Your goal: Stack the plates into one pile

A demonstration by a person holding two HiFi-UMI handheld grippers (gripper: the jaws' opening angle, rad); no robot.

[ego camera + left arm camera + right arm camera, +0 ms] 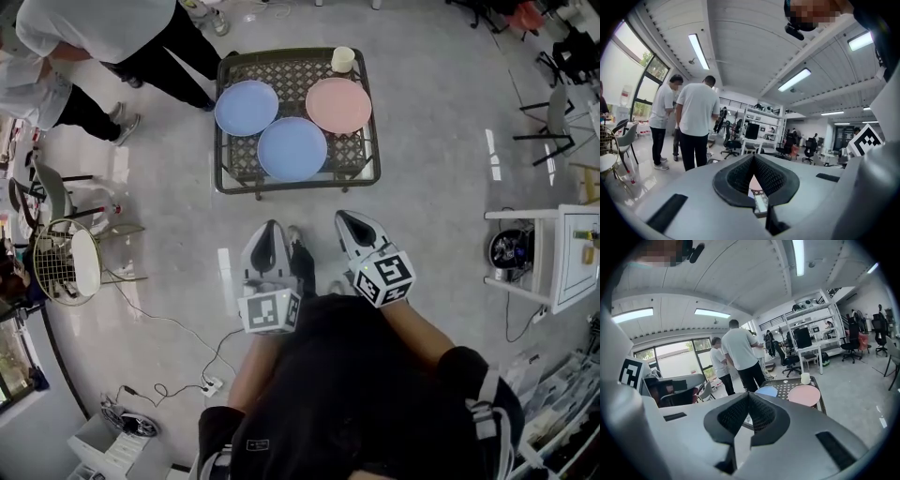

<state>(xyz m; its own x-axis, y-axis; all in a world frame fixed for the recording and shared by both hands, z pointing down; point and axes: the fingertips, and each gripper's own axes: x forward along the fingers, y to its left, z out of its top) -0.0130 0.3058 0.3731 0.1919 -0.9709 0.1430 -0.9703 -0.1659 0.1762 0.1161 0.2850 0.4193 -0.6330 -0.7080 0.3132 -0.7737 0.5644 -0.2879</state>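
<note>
Three plates lie side by side on a low metal lattice table (223,178): a blue plate (247,107) at back left, a second blue plate (292,148) in front, a pink plate (338,104) at back right. In the right gripper view the pink plate (804,394) and one blue plate (766,391) show beyond the jaws. My left gripper (268,232) and right gripper (349,221) hang close to my body, well short of the table, both shut with nothing in them. The left gripper (753,174) and the right gripper (747,409) show their jaws closed together.
A cream cup (343,59) stands on the table's back right corner. Two people (94,37) stand just left of the table. A wire chair with a white seat (70,258) is at the left, a white cabinet (572,253) at the right, and cables with a power strip (211,384) lie on the floor.
</note>
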